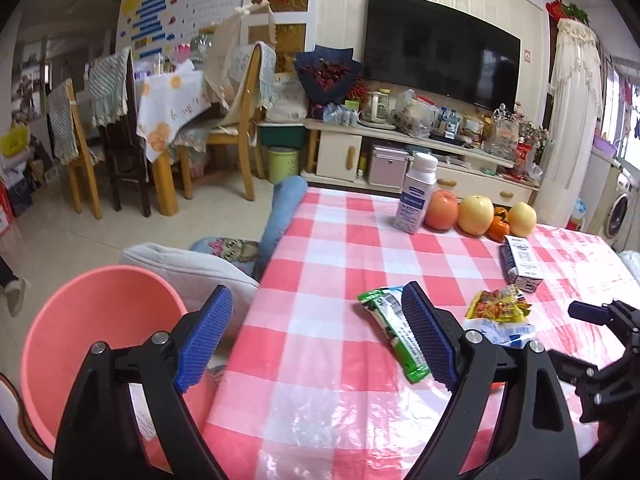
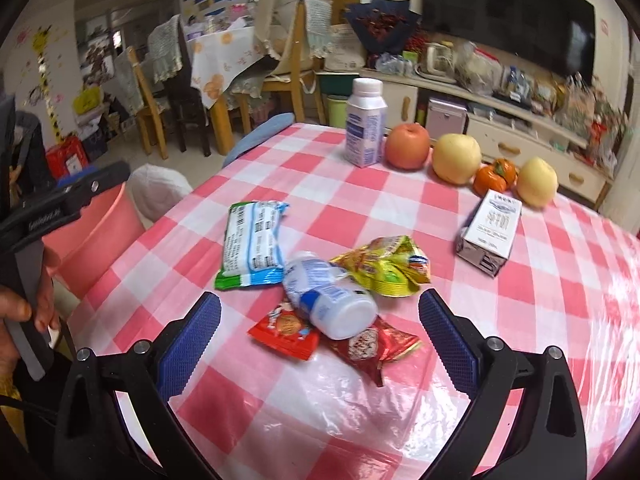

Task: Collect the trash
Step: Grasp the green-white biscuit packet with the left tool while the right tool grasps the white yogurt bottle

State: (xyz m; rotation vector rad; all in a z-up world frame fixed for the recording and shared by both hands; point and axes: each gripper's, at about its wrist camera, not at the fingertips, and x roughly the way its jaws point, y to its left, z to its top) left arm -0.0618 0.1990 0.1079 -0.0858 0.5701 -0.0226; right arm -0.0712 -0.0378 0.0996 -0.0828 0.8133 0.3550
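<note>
On the pink checked tablecloth (image 2: 304, 184) lies a heap of trash: a green and blue wrapper (image 2: 252, 244), a tipped white bottle (image 2: 332, 300), a yellow snack bag (image 2: 384, 266) and two red wrappers (image 2: 286, 330). My right gripper (image 2: 320, 340) is open and hovers just above the bottle and red wrappers, touching nothing. My left gripper (image 1: 316, 338) is open over the table's left edge, its right finger beside the green wrapper (image 1: 394, 330). A pink bin (image 1: 96, 336) stands left of the table. The yellow bag (image 1: 496, 306) lies further right.
At the table's far side stand an upright white bottle (image 2: 366, 124), a row of fruit (image 2: 456, 158) and a small milk carton (image 2: 490, 232). A hand (image 2: 24, 312) holds the left gripper's handle. Cushions lie beside the bin; chairs and a TV cabinet stand behind.
</note>
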